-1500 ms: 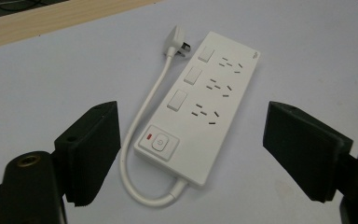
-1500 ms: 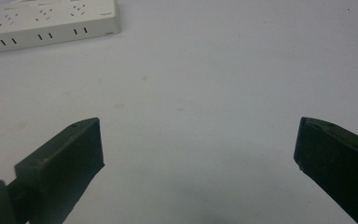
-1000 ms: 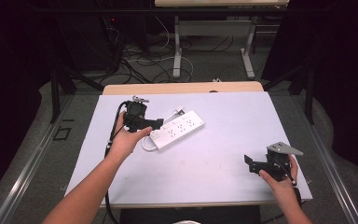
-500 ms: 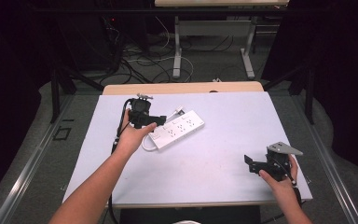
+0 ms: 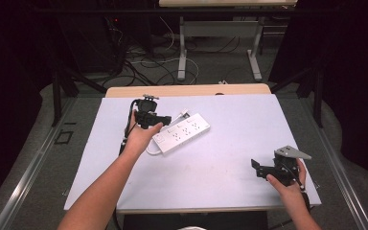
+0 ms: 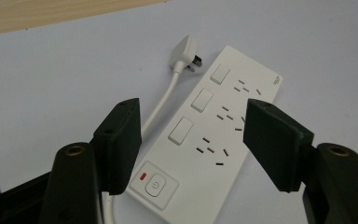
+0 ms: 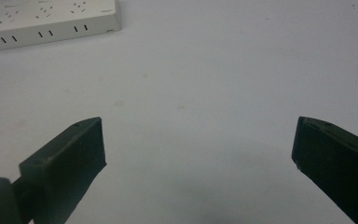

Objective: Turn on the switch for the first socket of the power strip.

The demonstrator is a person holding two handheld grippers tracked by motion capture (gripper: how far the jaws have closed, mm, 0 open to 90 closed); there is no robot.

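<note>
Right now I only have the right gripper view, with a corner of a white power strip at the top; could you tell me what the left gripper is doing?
Observer: The left gripper hovers over the power strip's switch end, jaws open, nothing between them.
Operator: Thank you. Is the strip plugged into anything?
Observer: No. Its white plug lies loose on the table beside the strip, prongs bare.
Operator: And where does my gripper sit relative to all that?
Observer: The right gripper is near the table's front right corner, well apart from the strip.
</note>
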